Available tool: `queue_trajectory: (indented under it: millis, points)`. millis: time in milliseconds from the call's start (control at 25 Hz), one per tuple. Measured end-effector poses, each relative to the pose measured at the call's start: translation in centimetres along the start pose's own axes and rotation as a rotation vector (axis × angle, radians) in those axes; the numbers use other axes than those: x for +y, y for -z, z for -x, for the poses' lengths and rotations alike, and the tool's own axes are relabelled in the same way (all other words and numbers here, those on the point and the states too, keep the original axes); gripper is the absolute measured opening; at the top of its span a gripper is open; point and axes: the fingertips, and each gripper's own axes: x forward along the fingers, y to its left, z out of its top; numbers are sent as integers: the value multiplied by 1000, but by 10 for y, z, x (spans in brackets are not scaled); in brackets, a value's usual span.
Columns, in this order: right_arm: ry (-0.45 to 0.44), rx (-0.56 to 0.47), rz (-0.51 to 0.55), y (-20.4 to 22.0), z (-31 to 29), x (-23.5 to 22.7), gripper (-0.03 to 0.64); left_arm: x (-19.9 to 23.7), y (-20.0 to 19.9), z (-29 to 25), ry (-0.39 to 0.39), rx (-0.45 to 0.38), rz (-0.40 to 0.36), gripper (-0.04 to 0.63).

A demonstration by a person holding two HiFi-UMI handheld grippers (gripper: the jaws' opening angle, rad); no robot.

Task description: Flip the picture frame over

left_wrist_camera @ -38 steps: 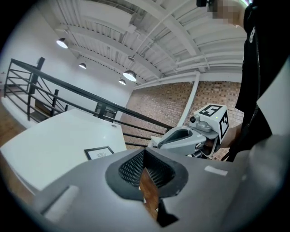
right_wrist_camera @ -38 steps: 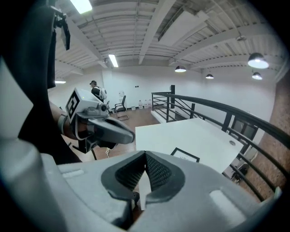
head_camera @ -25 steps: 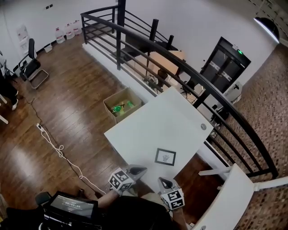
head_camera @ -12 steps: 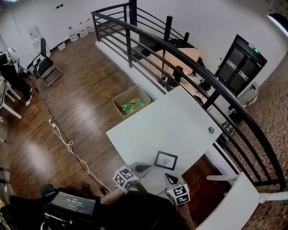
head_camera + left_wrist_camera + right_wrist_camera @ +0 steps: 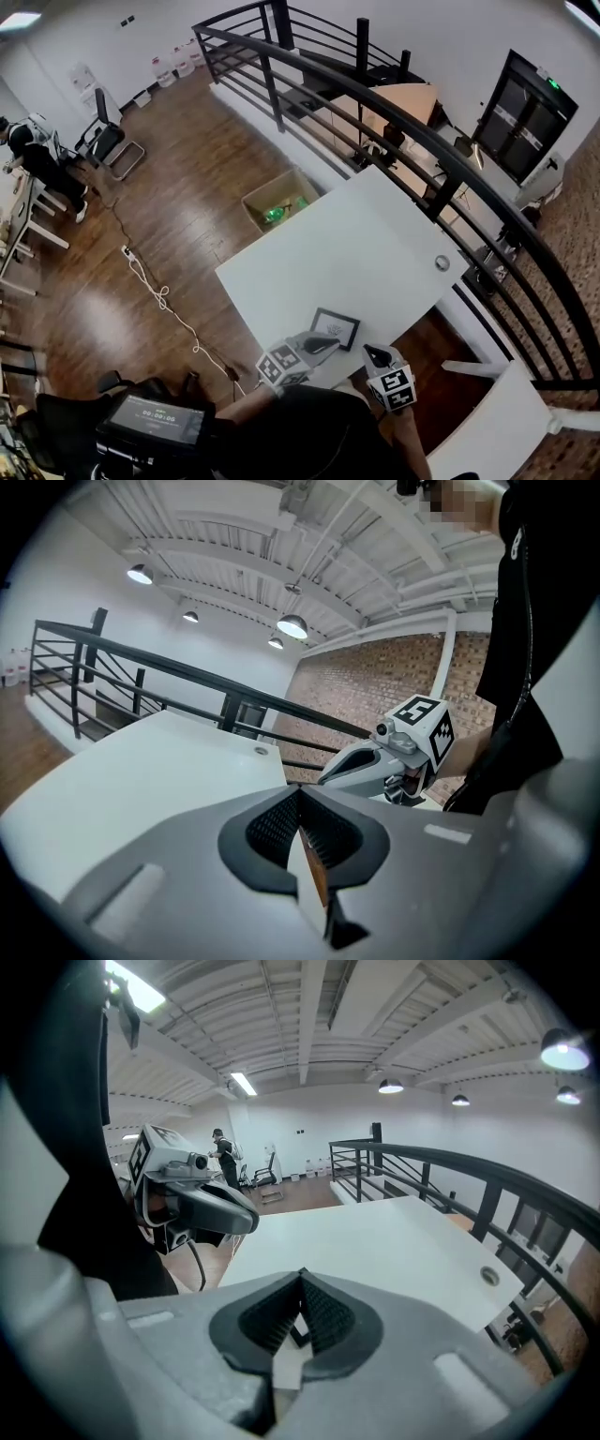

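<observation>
At the near edge of the white table (image 5: 375,244), the left gripper (image 5: 323,345) and the right gripper (image 5: 373,355) are pinched shut, holding nothing. The picture frame (image 5: 336,327) lies flat a little further in on the table. I think this is the reaching step; next, a gripper must open and grab the frame's edge.

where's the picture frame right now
In the head view the picture frame lies flat on the white table, near its front edge, just ahead of the tips of the left gripper and right gripper.
</observation>
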Motion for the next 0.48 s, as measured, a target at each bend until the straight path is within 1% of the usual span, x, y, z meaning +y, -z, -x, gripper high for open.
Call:
queue_trajectory:
  millis: [80,160,320,480]
  points:
    - [-7,1,-2,5,4,-10,-8,0,0,-5,-13,19,-1,14]
    - [-13,16,-13,14,8,-18,-8,2,4,-8,-32,15,-8,14]
    - [-6,29,-30,24,6,-27,-8,4,16,-1,-47,62,27,14]
    - [5,26,-54,27,-6,-27,-8,17,31,5,-49,104,58,14]
